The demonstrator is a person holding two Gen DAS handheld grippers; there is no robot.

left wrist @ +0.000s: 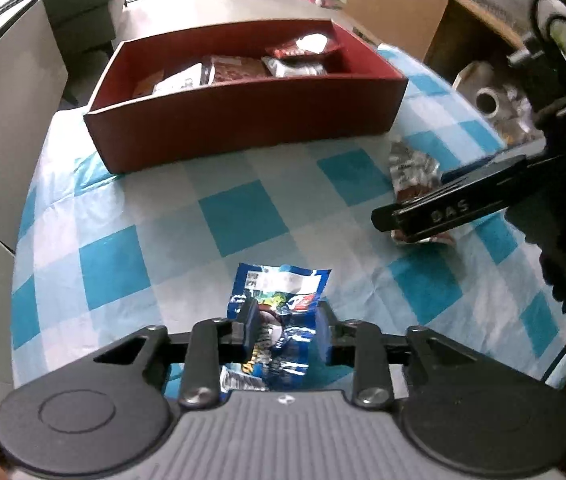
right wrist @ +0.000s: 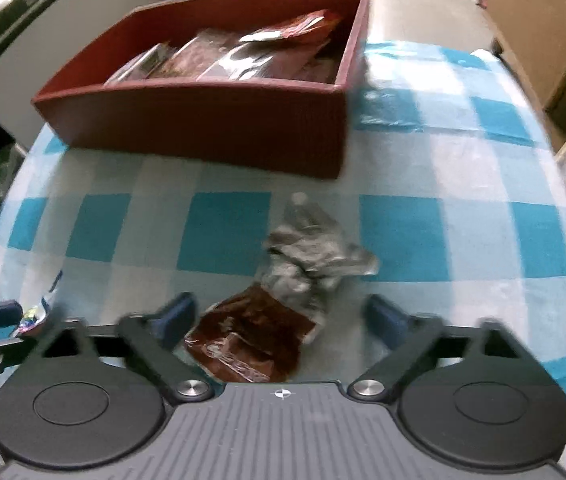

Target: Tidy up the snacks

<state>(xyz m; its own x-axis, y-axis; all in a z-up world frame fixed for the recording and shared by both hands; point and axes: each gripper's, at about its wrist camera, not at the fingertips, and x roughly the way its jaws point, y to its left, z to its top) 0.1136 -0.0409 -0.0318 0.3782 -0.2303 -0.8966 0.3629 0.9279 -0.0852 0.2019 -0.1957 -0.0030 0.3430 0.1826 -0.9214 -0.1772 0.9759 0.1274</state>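
**Left claw on the blue packet, right claw spread over the brown one**

My left claw [left wrist: 287, 326] is pinching the blue snack packet [left wrist: 279, 312] across its width, its two pads pressed into the crinkled foil. The packet's long axis runs straight ahead from the claw, toward the red box [left wrist: 243, 120] at the far side of the worktop [left wrist: 243, 208]. That box is the largest thing here, and it already holds several wrappers; I judge the carry goes forward and over its near wall, so the packet has to clear that rim.

My right claw [right wrist: 281, 316] is spread wide, with nothing gripped. The brown and silver packet [right wrist: 279, 300] lies between its fingers on the checked cloth, its long axis tilted up and to the right, brown end nearest me. It lies just short of the box's right corner, so the right hand is the nearer one for it. The right claw's arm crosses the left view beside that packet; I'd keep the two hands apart.
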